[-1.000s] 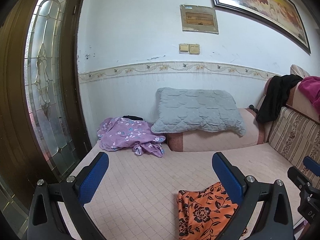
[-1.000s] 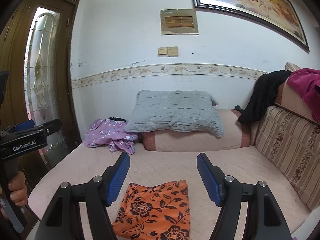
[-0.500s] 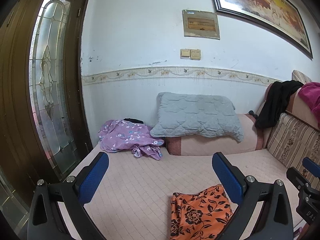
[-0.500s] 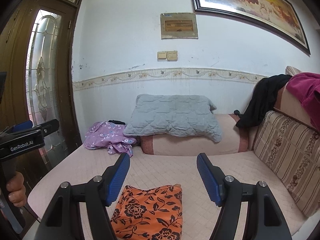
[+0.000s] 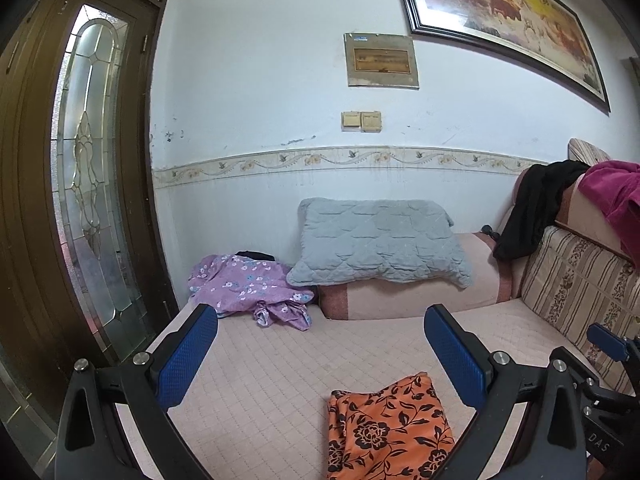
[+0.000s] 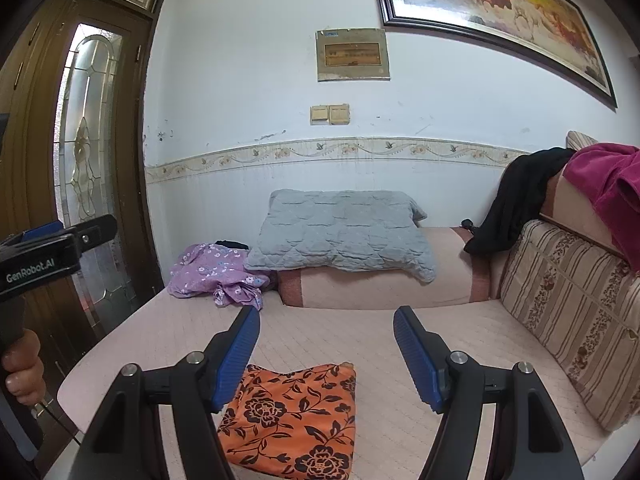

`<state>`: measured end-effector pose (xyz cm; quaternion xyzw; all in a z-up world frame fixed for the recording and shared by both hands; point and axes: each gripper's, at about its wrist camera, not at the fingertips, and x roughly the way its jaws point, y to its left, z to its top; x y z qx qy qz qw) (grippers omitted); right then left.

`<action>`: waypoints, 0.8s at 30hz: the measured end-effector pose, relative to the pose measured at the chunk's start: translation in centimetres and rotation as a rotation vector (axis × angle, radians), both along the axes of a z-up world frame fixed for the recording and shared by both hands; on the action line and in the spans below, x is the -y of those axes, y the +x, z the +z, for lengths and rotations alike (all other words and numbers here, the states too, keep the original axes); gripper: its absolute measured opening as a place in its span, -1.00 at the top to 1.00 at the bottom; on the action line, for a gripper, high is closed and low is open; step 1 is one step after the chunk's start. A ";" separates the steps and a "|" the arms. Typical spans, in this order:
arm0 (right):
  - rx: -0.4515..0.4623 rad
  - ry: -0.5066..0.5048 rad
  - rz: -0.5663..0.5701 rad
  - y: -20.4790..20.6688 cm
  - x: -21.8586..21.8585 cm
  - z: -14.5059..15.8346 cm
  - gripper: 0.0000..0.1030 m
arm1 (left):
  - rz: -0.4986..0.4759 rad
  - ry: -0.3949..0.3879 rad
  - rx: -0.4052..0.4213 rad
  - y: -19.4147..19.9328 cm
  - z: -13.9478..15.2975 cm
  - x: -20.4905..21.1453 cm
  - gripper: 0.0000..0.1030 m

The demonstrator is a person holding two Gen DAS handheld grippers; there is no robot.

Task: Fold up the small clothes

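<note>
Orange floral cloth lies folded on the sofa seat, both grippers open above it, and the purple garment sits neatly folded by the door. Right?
Not quite. The purple garment is a crumpled heap, not folded, as the right wrist view shows. The orange floral cloth does lie folded, with the left gripper and right gripper open.

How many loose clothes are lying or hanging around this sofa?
4: orange floral cloth folded on the seat, purple floral garment crumpled beside the grey pillow, black and magenta garments over the backrest. Something dark peeks behind the purple one.

Black plastic left gripper (image 5: 320,356) with ribbed blue pads, silver screws, white "GenRobot.AI" lettering; matching right gripper (image 6: 326,350); bare-skinned hand (image 6: 22,364).
</note>
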<state>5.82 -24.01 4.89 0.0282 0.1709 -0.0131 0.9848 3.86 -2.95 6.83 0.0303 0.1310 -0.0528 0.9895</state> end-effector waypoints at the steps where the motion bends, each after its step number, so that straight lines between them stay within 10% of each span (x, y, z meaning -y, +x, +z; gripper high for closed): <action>1: -0.003 0.002 0.000 0.2 0.0 0.0 -0.42 | -0.001 -0.002 -0.004 0.4 -0.1 0.0 -0.99; 24: -0.104 0.023 0.027 7.4 -0.6 -4.3 -0.42 | 0.012 -0.019 -0.115 7.5 -4.6 -0.7 -0.99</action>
